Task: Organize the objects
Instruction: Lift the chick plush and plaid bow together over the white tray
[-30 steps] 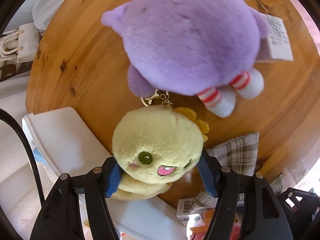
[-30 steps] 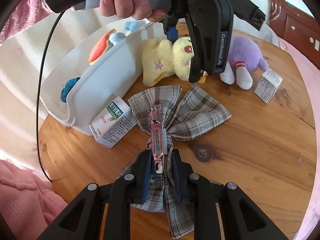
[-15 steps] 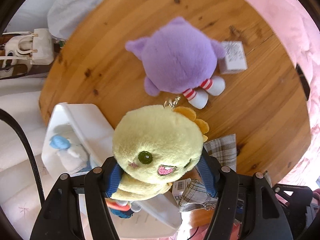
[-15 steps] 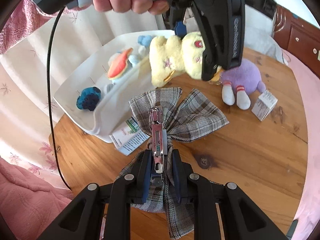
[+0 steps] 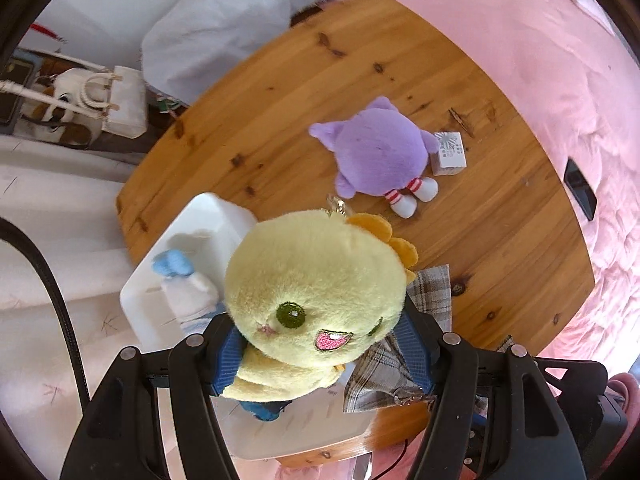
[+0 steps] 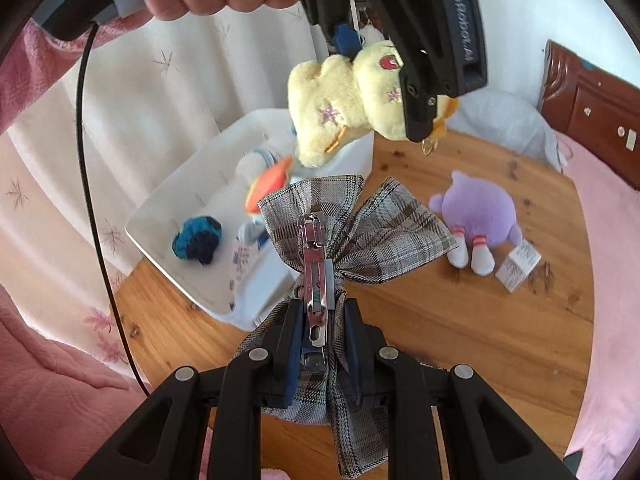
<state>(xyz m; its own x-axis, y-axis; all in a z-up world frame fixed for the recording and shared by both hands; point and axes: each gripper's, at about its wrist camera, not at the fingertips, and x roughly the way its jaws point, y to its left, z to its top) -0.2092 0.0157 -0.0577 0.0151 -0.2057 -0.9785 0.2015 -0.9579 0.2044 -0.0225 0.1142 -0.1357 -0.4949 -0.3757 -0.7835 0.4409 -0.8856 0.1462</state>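
Chick plush (image 5: 316, 280) now lifted well clear of bench (image 5: 500, 240), clamped between left fingers (image 5: 230, 360), hanging above white bin (image 6: 192, 200); a second ago sat low beside bin wall. Plaid bow (image 6: 360, 224) likewise raised, right fingers (image 6: 294, 344) shut on its clip. Probably next: drop both in bin. Purple plush (image 5: 380, 152), small box (image 5: 450, 154) left on bench

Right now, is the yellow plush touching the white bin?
Apart. In the right wrist view the yellow plush, clamped in the left gripper, hangs in the air above the white bin, with curtain and bin wall visible beneath it.
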